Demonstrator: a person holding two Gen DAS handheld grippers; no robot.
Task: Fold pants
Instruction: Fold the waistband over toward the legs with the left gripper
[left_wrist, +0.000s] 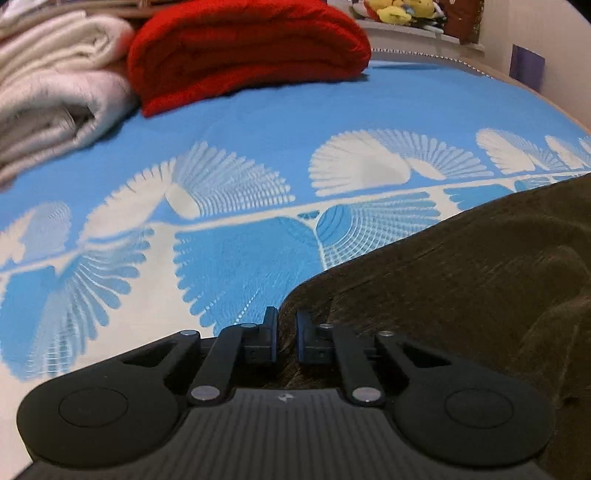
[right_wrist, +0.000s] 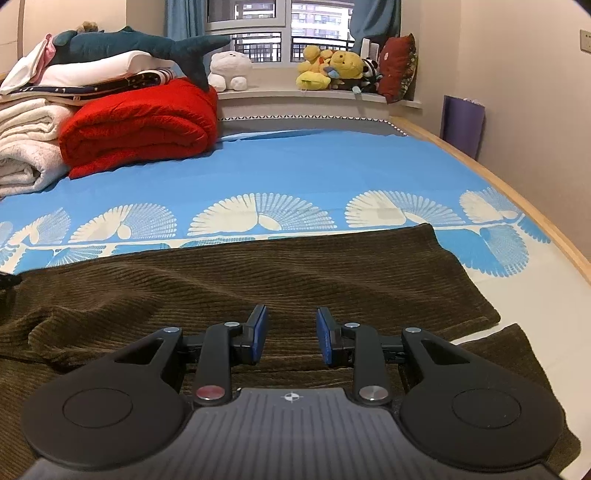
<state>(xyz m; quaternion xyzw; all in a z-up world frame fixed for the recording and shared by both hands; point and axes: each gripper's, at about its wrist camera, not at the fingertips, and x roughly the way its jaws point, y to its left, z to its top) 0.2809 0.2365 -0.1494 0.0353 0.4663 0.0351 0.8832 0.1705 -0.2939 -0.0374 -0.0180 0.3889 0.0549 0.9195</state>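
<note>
**Brown corduroy half-gripped, second leg waiting**

Corduroy, dark brown and ribbed, makes up the pants (right_wrist: 258, 273), which lie spread across the near part of the bed with one leg laid over the other; a lower layer shows past the hem at the right. They rest on the blue bedsheet (right_wrist: 332, 162) with its white fan pattern, flat enough that a fold looks ready to be made.

At the cloth's left edge, the left gripper (left_wrist: 286, 334) has its blue pads drawn nearly together with a fold of the corduroy edge pinched between them, a hold that seems meant for lifting or dragging that side. The right gripper (right_wrist: 291, 334) hovers low above the middle of the fabric, its pads well apart and nothing between them; I judge it is placed there to take a second hold so both sides can travel together.

Farther back, a rolled red blanket (right_wrist: 144, 125) sits just beside stacked white blankets (right_wrist: 26, 147), well apart from the pants, leaving open sheet to fold onto. Plush toys (right_wrist: 332, 70) line the windowsill beyond the bed.
</note>
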